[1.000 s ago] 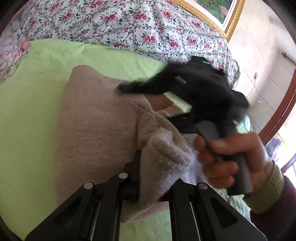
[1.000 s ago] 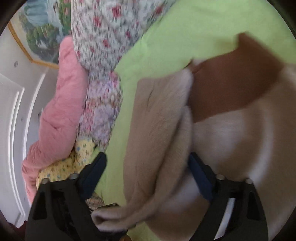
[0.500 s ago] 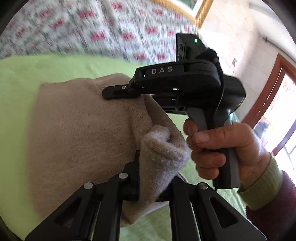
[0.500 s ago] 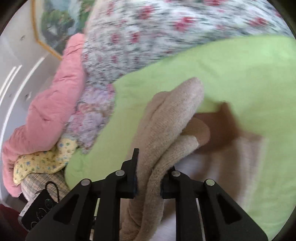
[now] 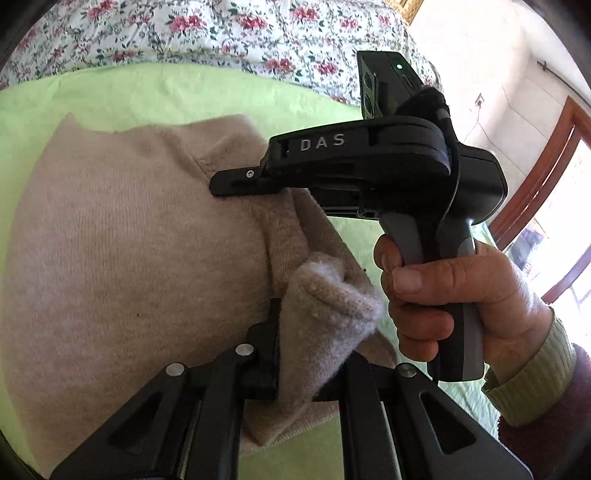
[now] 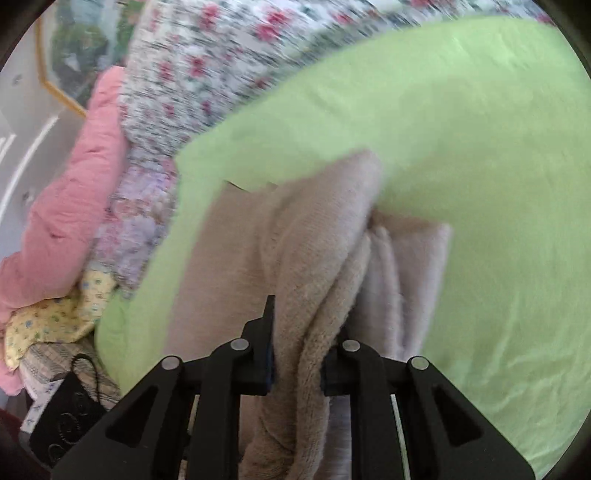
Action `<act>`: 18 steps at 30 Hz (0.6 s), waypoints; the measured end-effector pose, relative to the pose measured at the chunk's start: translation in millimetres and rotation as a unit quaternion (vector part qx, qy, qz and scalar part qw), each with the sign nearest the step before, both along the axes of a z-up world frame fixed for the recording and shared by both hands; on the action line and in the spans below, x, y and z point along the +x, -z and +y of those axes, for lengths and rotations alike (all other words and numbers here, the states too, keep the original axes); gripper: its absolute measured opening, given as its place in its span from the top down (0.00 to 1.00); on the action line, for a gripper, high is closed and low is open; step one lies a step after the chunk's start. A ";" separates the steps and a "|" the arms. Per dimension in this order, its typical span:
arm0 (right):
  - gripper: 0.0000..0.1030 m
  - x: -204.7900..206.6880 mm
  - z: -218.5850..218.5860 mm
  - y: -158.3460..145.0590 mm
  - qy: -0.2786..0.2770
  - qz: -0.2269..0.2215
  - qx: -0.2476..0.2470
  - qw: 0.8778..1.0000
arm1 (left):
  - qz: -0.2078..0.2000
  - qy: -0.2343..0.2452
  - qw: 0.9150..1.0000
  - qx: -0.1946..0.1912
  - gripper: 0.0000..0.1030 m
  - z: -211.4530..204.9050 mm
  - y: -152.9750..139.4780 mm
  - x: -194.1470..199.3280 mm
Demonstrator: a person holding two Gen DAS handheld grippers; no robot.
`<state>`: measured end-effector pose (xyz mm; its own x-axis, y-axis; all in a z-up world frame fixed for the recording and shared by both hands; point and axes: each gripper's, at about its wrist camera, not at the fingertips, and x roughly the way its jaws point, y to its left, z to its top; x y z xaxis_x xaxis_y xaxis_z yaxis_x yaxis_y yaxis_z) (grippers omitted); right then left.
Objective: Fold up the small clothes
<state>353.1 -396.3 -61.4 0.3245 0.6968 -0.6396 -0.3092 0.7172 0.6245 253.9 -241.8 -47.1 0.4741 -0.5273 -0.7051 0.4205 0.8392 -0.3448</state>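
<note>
A beige knit sweater (image 5: 122, 240) lies on a light green sheet (image 5: 147, 92). My left gripper (image 5: 314, 332) is shut on a bunched fold of the sweater at its near right edge. My right gripper (image 6: 299, 332) is shut on another thick fold of the same sweater (image 6: 314, 240). In the left wrist view the right gripper (image 5: 243, 182) reaches in from the right, held by a hand (image 5: 461, 295), with its fingers over the sweater's upper right part. The sweater's brown part is hidden.
A floral quilt (image 5: 221, 33) runs along the far side of the sheet. In the right wrist view a pink blanket (image 6: 62, 192), floral and yellow cloths (image 6: 48, 314) and a black pouch (image 6: 66, 417) lie at the left. A wooden door frame (image 5: 535, 177) stands at the right.
The right gripper went from open around the sweater to shut on a fold and carried it over the garment. The brown part is covered now. The left gripper kept its hold.
</note>
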 end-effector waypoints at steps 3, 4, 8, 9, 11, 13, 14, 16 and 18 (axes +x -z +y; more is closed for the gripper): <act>0.78 -5.5 -10.4 4.3 0.018 0.007 0.014 1.000 | 0.011 0.013 1.000 -0.007 0.77 4.3 0.1 -7.0; 0.73 -7.3 -14.6 3.4 0.026 0.007 0.016 1.000 | 0.017 0.018 1.000 -0.012 0.67 6.1 -0.8 -9.2; 0.58 -19.4 -28.9 -6.8 0.062 0.000 0.000 0.998 | 0.034 0.040 0.998 -0.027 0.49 21.1 -10.7 -26.7; 0.49 -23.2 -32.1 -9.4 0.070 0.000 -0.002 0.998 | 0.035 0.045 0.998 -0.031 0.48 26.9 -13.8 -32.5; 0.24 -32.2 -37.0 -13.5 0.086 0.000 -0.010 0.996 | 0.038 0.049 0.997 -0.037 0.42 39.5 -19.0 -42.7; 0.17 -43.1 -40.8 -17.7 0.090 -0.007 0.003 0.996 | 0.045 0.040 0.997 -0.041 0.32 55.1 -23.5 -50.6; 0.17 -46.6 -41.6 -18.2 0.089 -0.006 0.008 0.996 | 0.047 0.034 0.997 -0.048 0.30 65.9 -26.0 -54.9; 0.17 -53.3 -41.5 -18.1 0.089 0.000 0.014 0.996 | 0.045 0.022 0.998 -0.050 0.30 83.5 -30.7 -57.2; 0.17 -59.8 -39.5 -18.0 0.084 0.003 0.015 0.996 | 0.043 0.008 0.998 -0.050 0.30 100.6 -36.3 -55.8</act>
